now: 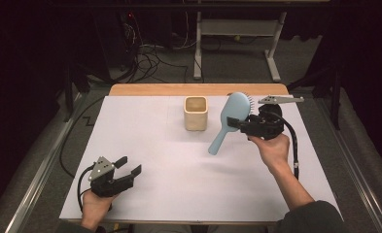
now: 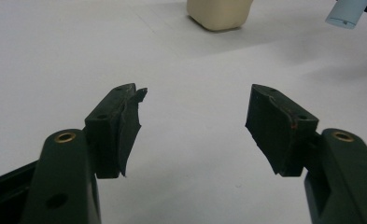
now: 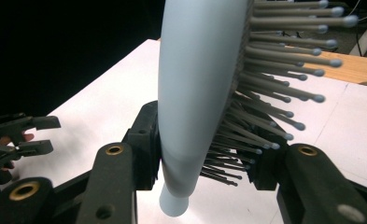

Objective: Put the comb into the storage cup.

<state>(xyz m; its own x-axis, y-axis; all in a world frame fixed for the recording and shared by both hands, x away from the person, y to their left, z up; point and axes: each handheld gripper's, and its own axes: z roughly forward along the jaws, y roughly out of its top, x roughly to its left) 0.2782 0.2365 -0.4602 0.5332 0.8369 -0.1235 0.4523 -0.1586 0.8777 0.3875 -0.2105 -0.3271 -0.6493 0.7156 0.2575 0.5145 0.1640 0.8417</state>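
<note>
A light blue hairbrush (image 1: 229, 118) with grey bristles is held off the table, handle slanting down to the left. My right gripper (image 1: 235, 123) is shut on it where the head meets the handle, right of a beige cup (image 1: 196, 113). In the right gripper view one jaw presses the brush's (image 3: 195, 84) smooth back and the other sits in the bristles, with the right gripper (image 3: 204, 161) tight around it. My left gripper (image 1: 129, 165) rests at the near left, open with nothing between its jaws. The left gripper (image 2: 195, 114) faces the cup (image 2: 220, 14) and the handle tip (image 2: 347, 13).
A white sheet (image 1: 179, 174) covers the table, with a wooden strip (image 1: 145, 89) bare along the far edge. Beyond it stand a white desk frame (image 1: 273, 53) and loose cables (image 1: 149, 58) on the floor. The left gripper (image 3: 31, 135) appears far off in the right gripper view.
</note>
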